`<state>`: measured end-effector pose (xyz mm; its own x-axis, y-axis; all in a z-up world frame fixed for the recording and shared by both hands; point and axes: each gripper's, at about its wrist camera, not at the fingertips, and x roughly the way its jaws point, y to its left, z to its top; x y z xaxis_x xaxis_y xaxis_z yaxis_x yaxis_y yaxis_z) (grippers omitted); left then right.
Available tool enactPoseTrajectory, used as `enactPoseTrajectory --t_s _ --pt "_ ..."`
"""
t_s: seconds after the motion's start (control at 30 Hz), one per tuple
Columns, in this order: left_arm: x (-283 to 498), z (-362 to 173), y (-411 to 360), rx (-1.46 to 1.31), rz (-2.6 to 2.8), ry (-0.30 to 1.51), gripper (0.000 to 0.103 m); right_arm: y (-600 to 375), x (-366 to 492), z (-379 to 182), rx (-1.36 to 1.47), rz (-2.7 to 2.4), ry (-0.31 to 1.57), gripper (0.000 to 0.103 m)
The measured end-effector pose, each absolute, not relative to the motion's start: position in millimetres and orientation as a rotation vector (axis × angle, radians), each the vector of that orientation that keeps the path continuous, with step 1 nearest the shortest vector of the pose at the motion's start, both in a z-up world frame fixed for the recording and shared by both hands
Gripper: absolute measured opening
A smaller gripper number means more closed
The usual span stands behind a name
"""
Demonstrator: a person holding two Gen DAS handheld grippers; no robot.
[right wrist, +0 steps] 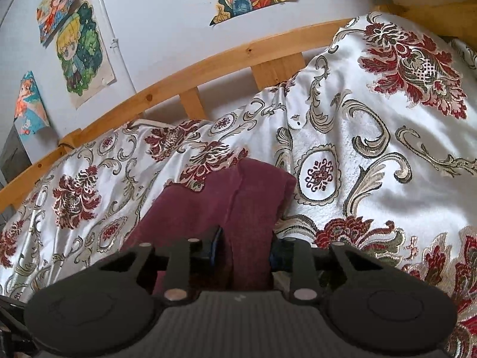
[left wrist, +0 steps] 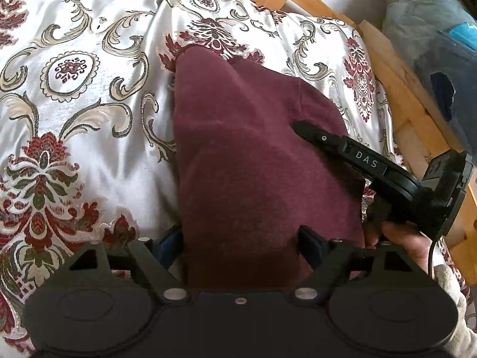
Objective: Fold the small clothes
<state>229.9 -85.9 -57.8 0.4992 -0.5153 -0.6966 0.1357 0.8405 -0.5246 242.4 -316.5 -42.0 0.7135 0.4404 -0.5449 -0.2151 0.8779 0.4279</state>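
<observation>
While the bed [left wrist: 74,95] carries it on its patterned cover, the maroon garment [left wrist: 253,164] lies partly folded, more folds likely left. Left hand-held gripper [left wrist: 241,238] straddles its near edge, spread; right hand-held gripper [right wrist: 246,250] pinches a fold.

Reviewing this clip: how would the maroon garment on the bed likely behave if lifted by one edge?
The maroon garment probably flops and drapes: it already sags in soft folds between the right gripper fingers. It looks like light, matte knit, so likely not slippery in the pads. The satin bedspread beneath is glossy, so it may slide when pushed.
</observation>
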Motion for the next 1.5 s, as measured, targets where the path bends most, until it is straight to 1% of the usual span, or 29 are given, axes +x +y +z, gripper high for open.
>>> enactPoseTrajectory --t_s 0.03,0.17,0.3,0.4,0.43,0.5,0.53,0.63,0.87,0.93,1.1,1.27,1.4,1.5 --pt "229.5 -58.3 -85.0 -0.438 -0.408 0.975 0.081 -315.6 242.8 -41.8 0.34 0.374 0.686 0.039" --pt "226.7 -60.0 -83.6 -0.444 -0.402 0.968 0.081 -308.6 243.9 -38.3 0.267 0.381 0.669 0.046" --pt "225.6 -59.8 -83.9 -0.446 -0.398 0.964 0.08 -309.4 252.9 -38.2 0.266 0.401 0.645 0.048" --pt "223.9 -60.2 -82.5 -0.449 -0.397 0.956 0.076 -311.5 259.5 -38.3 0.267 0.429 0.629 0.048" --pt "223.2 -60.6 -81.6 -0.454 -0.397 0.952 0.075 -312.7 260.9 -39.0 0.283 0.439 0.631 0.046" --pt "222.1 -61.1 -79.9 -0.468 -0.396 0.946 0.073 -314.5 262.1 -41.7 0.294 0.42 0.643 0.035" --pt "221.8 -61.2 -79.4 -0.471 -0.394 0.946 0.071 -315.5 262.2 -43.5 0.294 0.411 0.649 0.025" --pt "220.1 -57.8 -81.8 -0.456 -0.39 0.94 0.068 -317.4 261.0 -44.7 0.298 0.404 0.653 0.021" --pt "213.8 -47.4 -84.3 -0.408 -0.385 0.92 0.057 -300.5 248.3 -31.9 0.205 0.399 0.606 0.018" --pt "209.4 -43.0 -81.7 -0.4 -0.384 0.911 0.056 -293.0 242.3 -24.6 0.163 0.404 0.576 0.017" --pt "200.6 -30.5 -67.9 -0.39 -0.366 0.893 0.055 -272.9 230.2 -3.1 0.124 0.44 0.51 0.017" --pt "196.7 -16.6 -46.0 -0.34 -0.35 0.82 0.055 -247.9 231.9 18.9 0.105 0.478 0.456 0.016" --pt "211.5 -5.4 -22.5 -0.322 -0.313 0.771 0.056 -221.0 254.9 31.9 0.099 0.496 0.423 0.016" --pt "230.4 -3.2 2.0 -0.347 -0.264 0.745 0.056 -201.9 285.5 33.4 0.151 0.507 0.437 0.016"
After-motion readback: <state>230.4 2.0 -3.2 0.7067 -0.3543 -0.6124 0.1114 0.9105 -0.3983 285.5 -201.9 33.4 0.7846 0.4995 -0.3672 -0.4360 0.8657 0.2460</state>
